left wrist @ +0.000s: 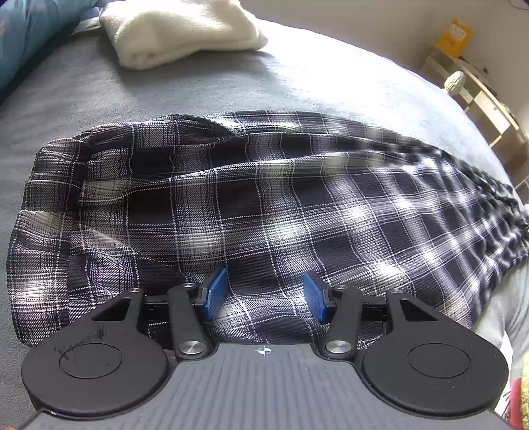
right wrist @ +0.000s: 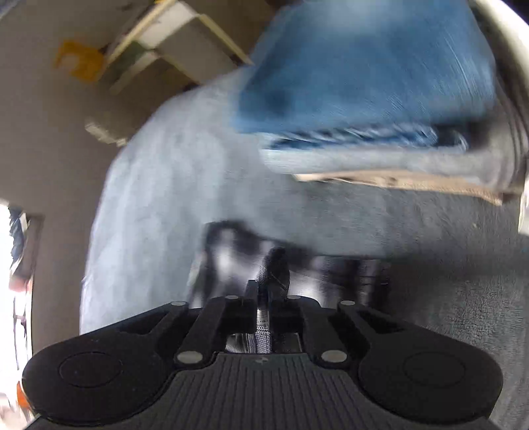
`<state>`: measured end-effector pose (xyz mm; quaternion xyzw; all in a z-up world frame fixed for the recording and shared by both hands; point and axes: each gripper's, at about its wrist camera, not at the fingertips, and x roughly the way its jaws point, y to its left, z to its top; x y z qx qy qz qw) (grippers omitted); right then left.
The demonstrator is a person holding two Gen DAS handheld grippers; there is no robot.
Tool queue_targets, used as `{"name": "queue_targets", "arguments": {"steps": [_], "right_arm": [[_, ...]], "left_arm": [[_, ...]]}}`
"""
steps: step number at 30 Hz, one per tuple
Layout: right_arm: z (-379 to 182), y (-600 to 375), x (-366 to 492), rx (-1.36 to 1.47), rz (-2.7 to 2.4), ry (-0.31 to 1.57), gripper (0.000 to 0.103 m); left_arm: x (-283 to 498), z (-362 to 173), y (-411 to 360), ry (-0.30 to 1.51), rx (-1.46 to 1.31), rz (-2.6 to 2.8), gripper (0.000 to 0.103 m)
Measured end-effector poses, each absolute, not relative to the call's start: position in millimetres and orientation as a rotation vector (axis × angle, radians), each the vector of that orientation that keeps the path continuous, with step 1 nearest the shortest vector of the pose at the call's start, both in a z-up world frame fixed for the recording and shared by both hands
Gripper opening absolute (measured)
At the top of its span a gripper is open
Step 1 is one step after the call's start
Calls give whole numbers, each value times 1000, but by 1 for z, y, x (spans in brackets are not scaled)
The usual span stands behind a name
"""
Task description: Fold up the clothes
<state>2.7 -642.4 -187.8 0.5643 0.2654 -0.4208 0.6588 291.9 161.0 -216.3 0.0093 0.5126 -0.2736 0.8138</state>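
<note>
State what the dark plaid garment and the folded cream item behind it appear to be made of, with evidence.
Dark plaid garment: seemingly thin woven cloth, matt; fine diagonal weave lines and soft creases show. Folded cream item: probably fleece or terry; its surface looks fuzzy and thick.

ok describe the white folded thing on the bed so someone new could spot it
Start at the grey bed cover. Beyond the dark plaid garment, near the blue bedding, sits a folded white fleece. It is the only plain, fluffy, neatly folded piece there.

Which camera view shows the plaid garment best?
The left wrist view: the plaid garment lies spread and sharp across the bed. The right wrist view shows only a blurred dark fold pinched in the right gripper.
</note>
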Motion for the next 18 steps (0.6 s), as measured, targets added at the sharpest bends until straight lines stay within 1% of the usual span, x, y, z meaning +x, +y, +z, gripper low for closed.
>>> {"name": "queue_targets", "arguments": {"steps": [1,2,4,6,9,13,15,18], "right_arm": [[-193,-646,1,1258,-972,612,16],[-192,-646,0,1196,-1006,611,17],[-185,-642,-1,1052,-1050,613,22],[-175,-634,4,894,-1030,625,22],[-163,-606,33,665,-826,699,22],[-160,-565,76,390,-545,810,39],[-168,-549,94,294,-469,880,39],[-175,-536,101,262,-439,919,39]], "left_arm": [[292,-216,160,1094,21,-582,51],[291,-216,159,1093,24,-580,51],[291,-216,158,1094,30,-577,51],[292,-216,156,1094,32,-576,51],[293,-216,155,1095,29,-573,51],[296,-215,154,1095,29,-568,51],[296,-214,154,1095,31,-565,51],[293,-213,155,1094,34,-559,51]]}}
